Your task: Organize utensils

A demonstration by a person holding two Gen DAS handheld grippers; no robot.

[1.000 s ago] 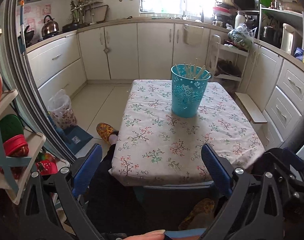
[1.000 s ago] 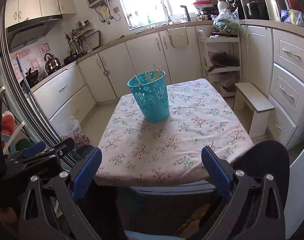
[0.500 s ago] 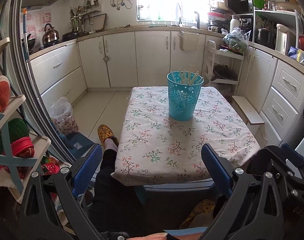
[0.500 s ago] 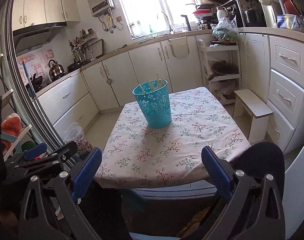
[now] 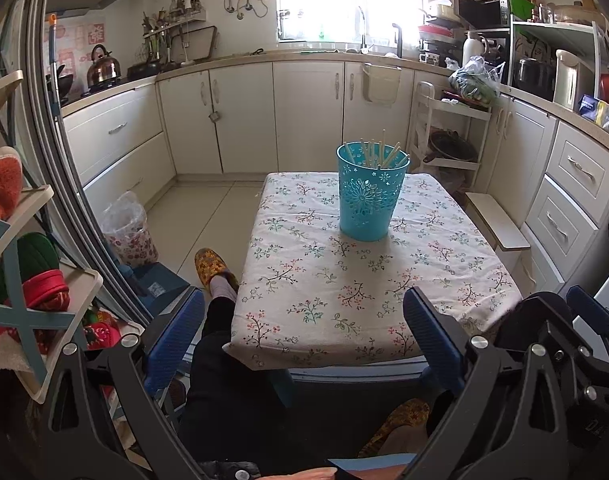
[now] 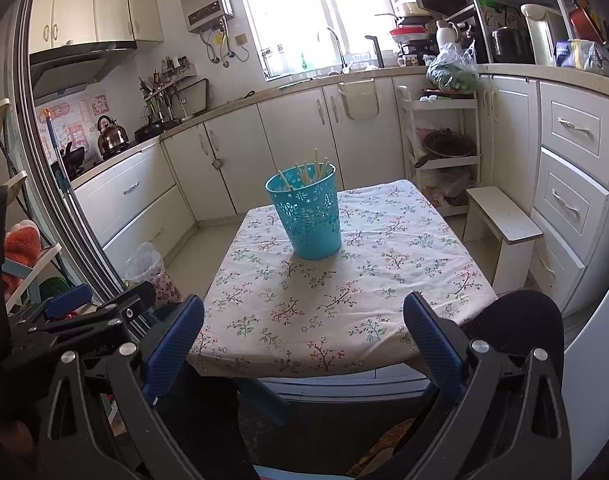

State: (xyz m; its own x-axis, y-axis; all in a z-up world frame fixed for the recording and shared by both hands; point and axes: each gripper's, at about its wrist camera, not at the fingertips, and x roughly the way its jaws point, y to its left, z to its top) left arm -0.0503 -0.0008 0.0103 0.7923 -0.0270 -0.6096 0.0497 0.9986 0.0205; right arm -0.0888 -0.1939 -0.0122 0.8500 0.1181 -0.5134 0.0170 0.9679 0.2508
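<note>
Both grippers had drawn back from the table (image 5: 344, 300); my left gripper (image 5: 304, 336) and right gripper (image 6: 304, 336) gaped wide, empty. Chopsticks (image 5: 378, 154) stood in the blue perforated bin (image 5: 368, 200) mid-table.

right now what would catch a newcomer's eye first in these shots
The teal cup standing alone mid-table, with pale chopsticks poking out of it. Under it, the floral tablecloth covers the table. Both the left gripper and right gripper hang open and empty, short of the near table edge.
</note>
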